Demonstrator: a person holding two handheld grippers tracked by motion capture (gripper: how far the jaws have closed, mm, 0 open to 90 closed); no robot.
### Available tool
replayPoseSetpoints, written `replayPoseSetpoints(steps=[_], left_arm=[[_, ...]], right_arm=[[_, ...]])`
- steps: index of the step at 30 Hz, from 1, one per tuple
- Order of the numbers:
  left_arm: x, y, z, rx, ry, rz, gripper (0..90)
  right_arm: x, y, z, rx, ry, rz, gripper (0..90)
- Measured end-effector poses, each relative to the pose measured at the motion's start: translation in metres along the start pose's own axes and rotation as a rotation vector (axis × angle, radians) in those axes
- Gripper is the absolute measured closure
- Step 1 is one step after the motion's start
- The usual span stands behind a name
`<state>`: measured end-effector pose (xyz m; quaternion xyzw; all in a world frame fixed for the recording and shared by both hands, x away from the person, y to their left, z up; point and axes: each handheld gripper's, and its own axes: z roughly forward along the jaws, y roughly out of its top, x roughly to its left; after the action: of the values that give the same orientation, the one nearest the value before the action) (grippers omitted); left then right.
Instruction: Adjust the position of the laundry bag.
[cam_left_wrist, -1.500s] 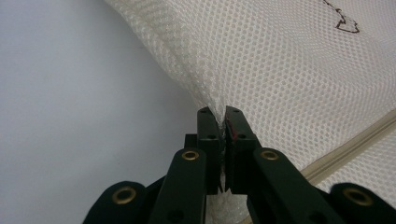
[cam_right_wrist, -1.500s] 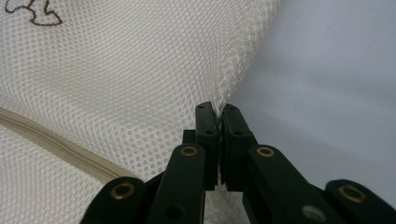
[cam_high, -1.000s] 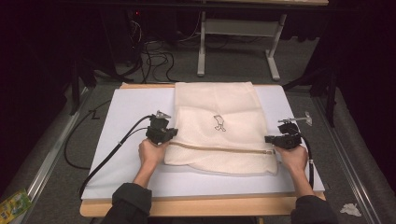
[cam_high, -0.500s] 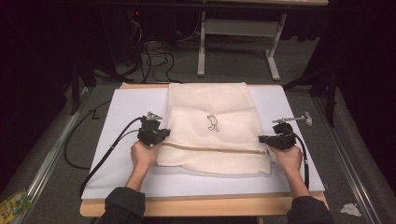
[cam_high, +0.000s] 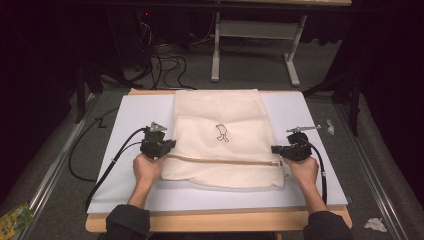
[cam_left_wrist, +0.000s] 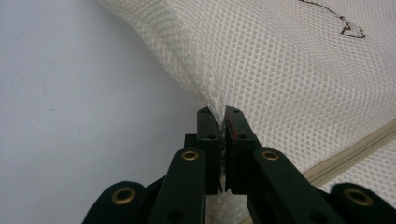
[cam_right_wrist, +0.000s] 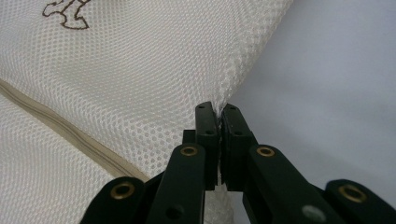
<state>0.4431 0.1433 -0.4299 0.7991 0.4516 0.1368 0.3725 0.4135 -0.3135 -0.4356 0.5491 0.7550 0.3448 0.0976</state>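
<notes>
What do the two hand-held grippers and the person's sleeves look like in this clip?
Both hand-held grippers, left and right, are black. Each has two flat jaws on arms with brass-coloured rivets, a grey plate on top and a black cable trailing back. A red mark shows inside one left jaw. The sleeves are dark.

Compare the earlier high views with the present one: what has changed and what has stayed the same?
Both hands shifted slightly toward the person's left, carrying the mesh bag with them. The left gripper and right gripper stay clamped on its side edges. The white mat has not moved.
</notes>
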Motion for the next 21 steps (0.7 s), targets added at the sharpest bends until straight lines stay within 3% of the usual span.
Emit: replayPoseSetpoints(steps=[21], left_arm=[[0.011,-0.024,-0.009,0.019,0.036,-0.010,85.5]], right_arm=[[0.021,-0.009,0.011,-0.003,0.032,-0.017,88.4]])
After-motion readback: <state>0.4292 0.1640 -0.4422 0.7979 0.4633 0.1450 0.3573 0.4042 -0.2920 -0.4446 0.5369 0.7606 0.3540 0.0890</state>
